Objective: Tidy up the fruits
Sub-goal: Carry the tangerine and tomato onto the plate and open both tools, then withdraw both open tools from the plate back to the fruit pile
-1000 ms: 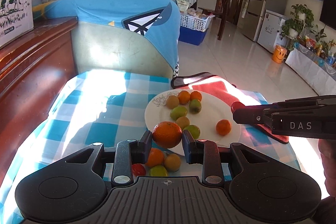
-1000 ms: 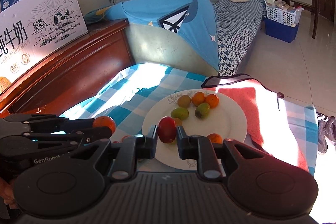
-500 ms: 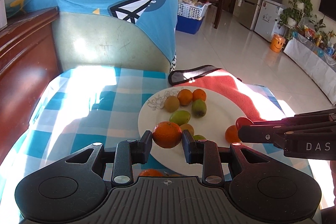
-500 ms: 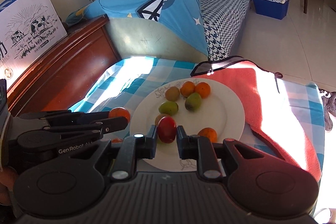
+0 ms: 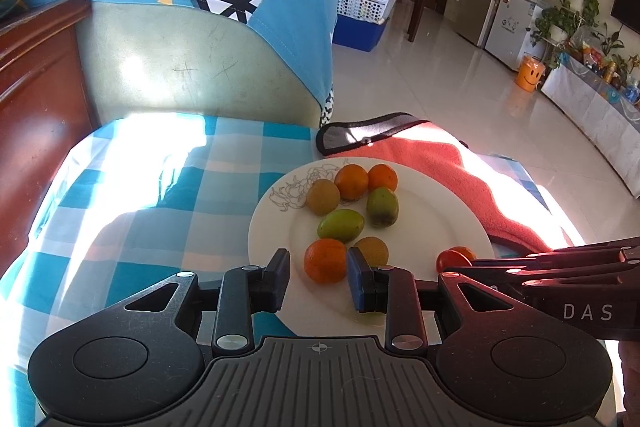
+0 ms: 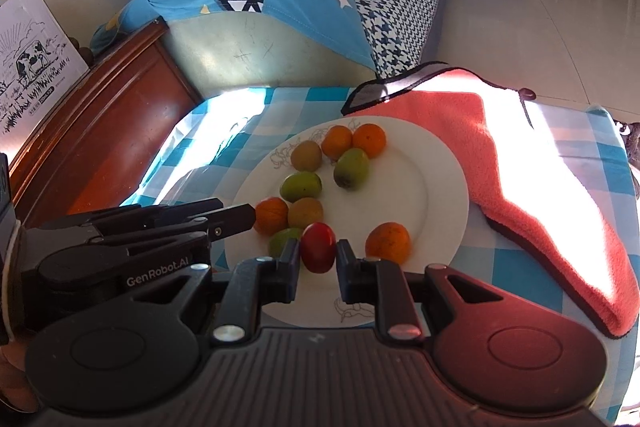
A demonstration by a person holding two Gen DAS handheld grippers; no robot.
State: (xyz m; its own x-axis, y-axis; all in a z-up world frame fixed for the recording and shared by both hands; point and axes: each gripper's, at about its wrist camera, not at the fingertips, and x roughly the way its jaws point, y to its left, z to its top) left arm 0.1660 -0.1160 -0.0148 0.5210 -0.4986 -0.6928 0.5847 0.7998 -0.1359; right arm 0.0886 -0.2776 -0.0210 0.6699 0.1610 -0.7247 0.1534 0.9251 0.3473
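Crowding plate (image 6: 440, 163) near rim: left gripper (image 5: 319, 277), right gripper (image 6: 318, 261).

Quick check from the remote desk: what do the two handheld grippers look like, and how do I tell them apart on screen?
Both are matte black plastic with a ribbed top plate, round side discs, silver screws and two blocky dark pads. The left gripper reads "GenRobot.AI" in white on its side, seen from the right wrist view. The right gripper reads "DAS" in white, seen from the left wrist view. No cables or sleeves are visible.
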